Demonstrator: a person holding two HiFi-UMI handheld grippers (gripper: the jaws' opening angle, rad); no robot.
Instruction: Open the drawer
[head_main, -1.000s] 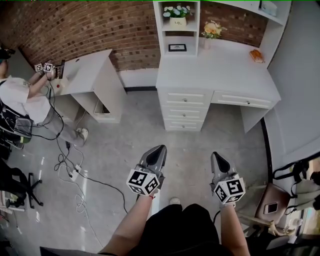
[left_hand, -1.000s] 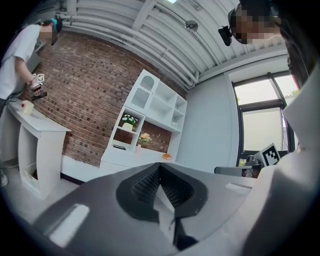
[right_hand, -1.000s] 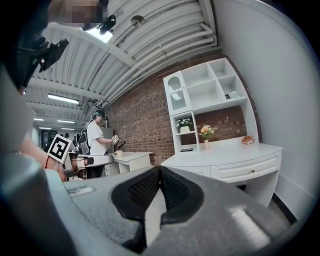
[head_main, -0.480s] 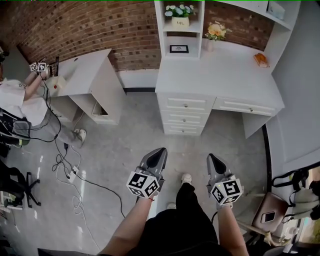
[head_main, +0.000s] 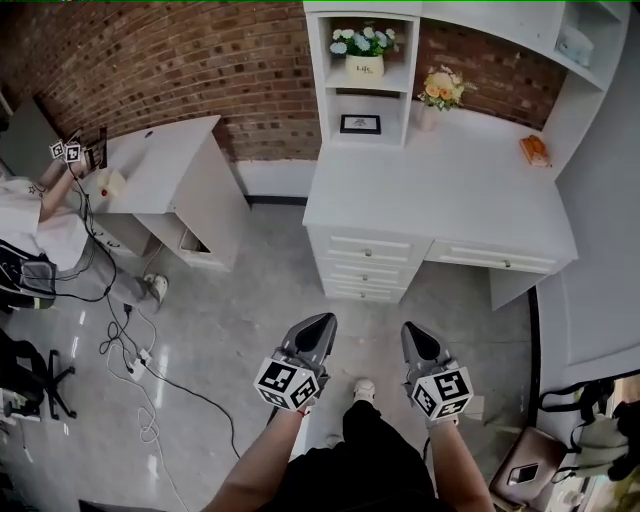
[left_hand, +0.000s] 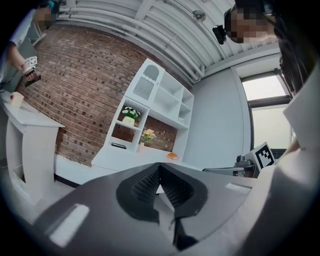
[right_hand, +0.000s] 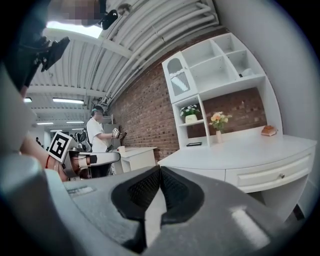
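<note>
The white desk stands against the brick wall, with a stack of three closed drawers under its left part and one wide closed drawer to the right. Both grippers hover over the grey floor well short of the drawer fronts. My left gripper is shut and empty, and points at the drawer stack. My right gripper is shut and empty beside it. In the right gripper view the wide drawer with its small knob shows past the closed jaws of the right gripper. The left gripper faces the desk.
A shelf unit with flower pots and a frame rises from the desk. A second white desk stands at the left, where another person works. Cables trail over the floor at left. A chair with a bag is at the lower right.
Both grippers and the head have moved forward toward the desk, which now looks larger and nearer. A foot has stepped forward between the grippers. Both stay shut.
</note>
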